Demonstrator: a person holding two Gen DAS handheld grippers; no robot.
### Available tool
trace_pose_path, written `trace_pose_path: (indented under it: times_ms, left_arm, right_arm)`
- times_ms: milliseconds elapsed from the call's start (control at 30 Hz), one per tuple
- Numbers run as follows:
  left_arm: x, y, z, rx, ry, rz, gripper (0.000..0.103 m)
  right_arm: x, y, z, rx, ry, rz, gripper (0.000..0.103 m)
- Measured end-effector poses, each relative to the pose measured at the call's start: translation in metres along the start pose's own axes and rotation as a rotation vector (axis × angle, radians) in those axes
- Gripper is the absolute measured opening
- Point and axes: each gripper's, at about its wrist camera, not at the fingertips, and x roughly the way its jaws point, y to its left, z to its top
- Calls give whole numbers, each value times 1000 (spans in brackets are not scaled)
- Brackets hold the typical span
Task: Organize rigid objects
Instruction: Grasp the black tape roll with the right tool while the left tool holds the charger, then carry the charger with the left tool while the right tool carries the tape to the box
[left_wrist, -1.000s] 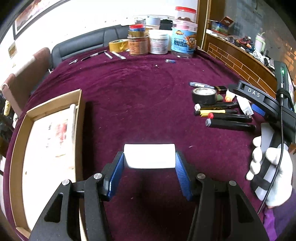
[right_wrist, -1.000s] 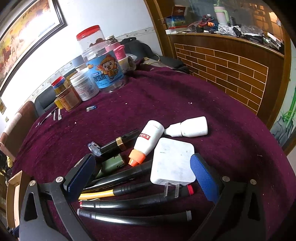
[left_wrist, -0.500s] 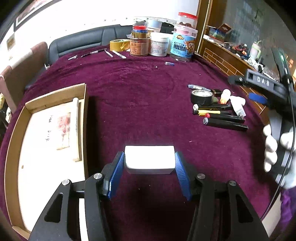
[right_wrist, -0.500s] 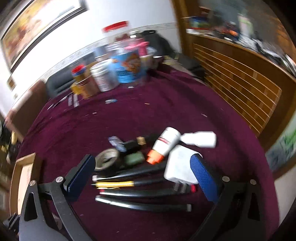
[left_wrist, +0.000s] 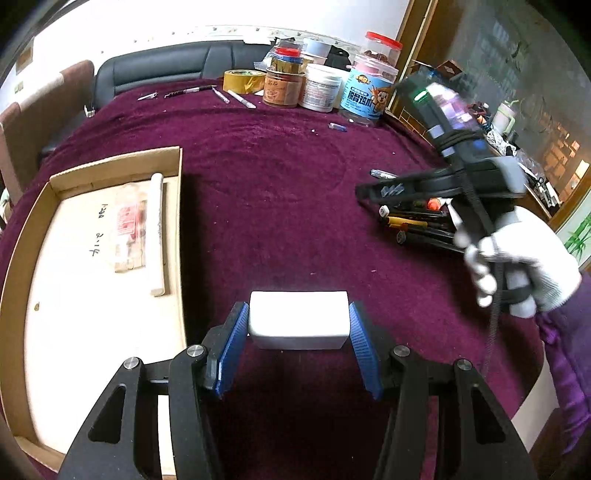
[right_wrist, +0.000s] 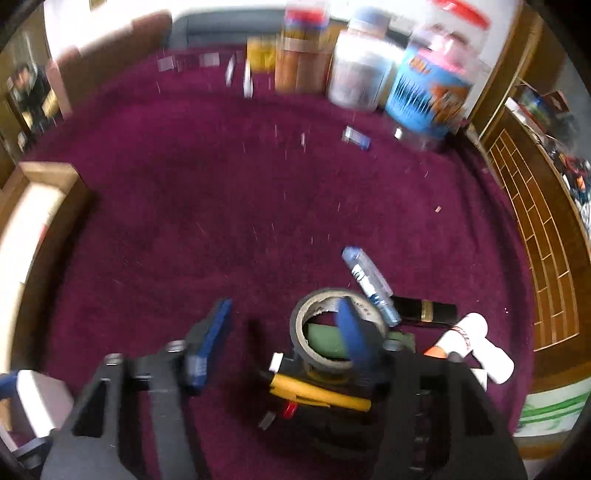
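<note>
My left gripper (left_wrist: 298, 334) is shut on a white rectangular block (left_wrist: 298, 319) and holds it above the maroon tablecloth (left_wrist: 277, 192), just right of a shallow cardboard box (left_wrist: 92, 254). My right gripper (right_wrist: 284, 339) is open and empty, with its right finger over a roll of black tape (right_wrist: 334, 328) in a pile of pens and tools (right_wrist: 321, 395). The right wrist view is blurred by motion. The right gripper's body (left_wrist: 461, 173) shows at the right of the left wrist view, over that pile (left_wrist: 417, 221).
Jars and tubs (left_wrist: 321, 92) and a yellow tape roll (left_wrist: 243, 81) stand at the table's far edge, with pens (left_wrist: 236, 98) beside them. A white glue bottle (right_wrist: 472, 343) and a blue marker (right_wrist: 369, 284) lie by the pile. A brick counter (right_wrist: 539, 236) rises at right.
My left gripper has drawn back with the white block, closer to the box. My right gripper has swung left over the pile, from the white charger to the tape roll.
</note>
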Motion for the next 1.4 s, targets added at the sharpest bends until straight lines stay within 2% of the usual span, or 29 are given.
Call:
trace_pose_path:
  times_ms: [33,67,133,167,200,233,300,400,533,600,700,867,933,1000,1067,1100,1200,1267,1300,1333,1367,1400]
  left_arm:
    - [-2,1,0,-5,-1,-2,49]
    - [-5,2,0,-9,-4,-2,49]
    - [-9,6,0,-20,-12,-7,49]
    - [-11,10,0,-37,-14,-22,49]
    - [-14,14,0,-54,-16,-39,49]
    - [-16,17,0,-65,-25,-50,41]
    - [-27,22,2,-79,-51,-59,35]
    - [-55,35,7,-108,-131,-77,35]
    - [-80,50,10,-115,-189,-35,35]
    - [-75,50,9,-90,-143,-24,37]
    - [-58,40,0,-53,-76,-20,49]
    - [-29,17,-3,8,-15,22,55]
    - [-16,13,-1,6,10,53,64]
    - [-1,11,2,-22,46,74,66]
    - [15,9,3,-66,106,51,68]
    - [17,4,6,-62,90,74,73]
    - [35,-5,15,-49,105,80,74]
    - [49,-11,21,-5,93,116,73]
    - [58,-14,23,33,94,108,70]
    - [64,-15,24,59,104,94,57]
    - [72,-16,25,78,121,60,56]
    - [74,-17,26,91,116,40,50]
  right_arm:
    - [9,-1,0,1,33,-17,38]
    - [9,-3,0,11,21,-11,33]
    - [3,-13,-2,65,10,16,13]
    - [0,-17,-3,86,-3,40,10]
    - [-9,-22,-7,110,-30,70,9]
    - [-16,-26,-9,123,-49,78,9]
    - [-33,-31,-17,154,-88,107,9]
    - [-54,-28,-22,161,-137,129,9]
    - [-75,-3,-21,138,-179,187,9]
    - [-84,10,-22,120,-203,217,10]
    - [-93,27,-28,112,-238,256,10]
    - [-103,39,-47,117,-259,323,10]
    - [-104,37,-57,123,-257,341,10]
    - [-105,34,-67,131,-258,351,10]
    - [-106,29,-76,136,-262,353,10]
    - [-106,27,-79,138,-264,351,10]
    - [-103,20,-87,155,-261,361,10]
    - [-102,13,-93,173,-266,368,10]
    - [-102,10,-95,181,-270,371,10]
    - [-102,7,-98,187,-275,373,10]
    - [-103,4,-100,195,-280,374,10]
    - [-104,0,-103,203,-285,374,10]
